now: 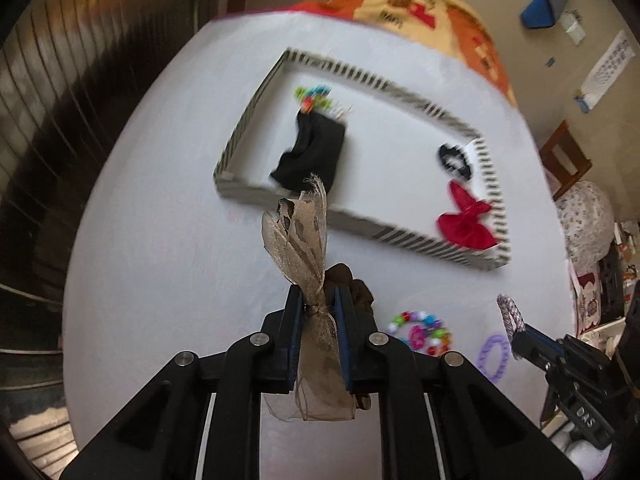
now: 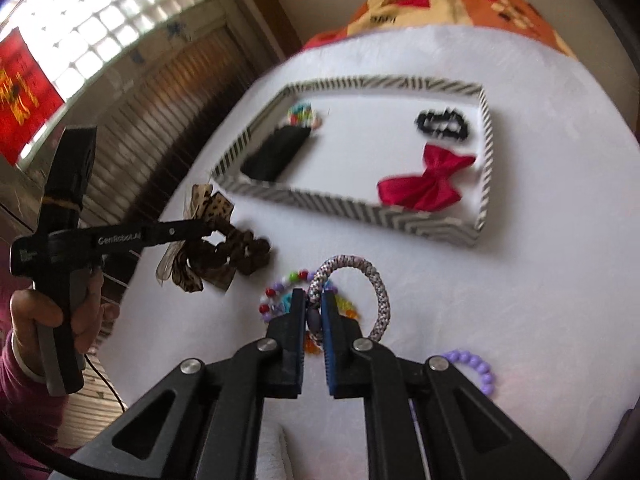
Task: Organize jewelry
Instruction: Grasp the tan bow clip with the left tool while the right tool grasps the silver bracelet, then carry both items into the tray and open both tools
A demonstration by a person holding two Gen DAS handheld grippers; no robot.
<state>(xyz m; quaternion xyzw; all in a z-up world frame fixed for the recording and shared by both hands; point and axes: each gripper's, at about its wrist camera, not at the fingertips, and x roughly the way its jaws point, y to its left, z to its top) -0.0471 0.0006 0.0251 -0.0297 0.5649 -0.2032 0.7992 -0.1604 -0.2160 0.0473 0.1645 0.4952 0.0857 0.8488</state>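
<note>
A: Item one: we log the left gripper [image 1: 316, 308], jaws closed tight on the knot of a leopard-print ribbon scrunchie [image 1: 306, 236]. The ribbon tails stand up ahead of the fingertips, the brown ruffle hangs just behind them. We judge the knot was chosen because it is the firmest part of a floppy thing.

B: Item two: we log the right gripper [image 2: 312, 308], jaws nearly closed on a braided hair tie [image 2: 372, 276], pinched at one side so the loop swings free beyond the tips.

A: Destination: the zigzag-striped tray [image 1: 256, 120], ahead of both grippers on the white table [image 1: 160, 240]. Already inside we count a black pouch [image 1: 316, 152] with coloured beads [image 1: 316, 96] at its far end, a black scalloped ring [image 1: 454, 158] and a red bow [image 1: 466, 220].

B: Still outside: a multicoloured bead bracelet [image 2: 276, 304] directly beneath the right fingertips and a purple bead bracelet [image 2: 474, 368] to their right.

A: We judge both items are carried clear of the table so that they pass over the tray's near wall.
</note>
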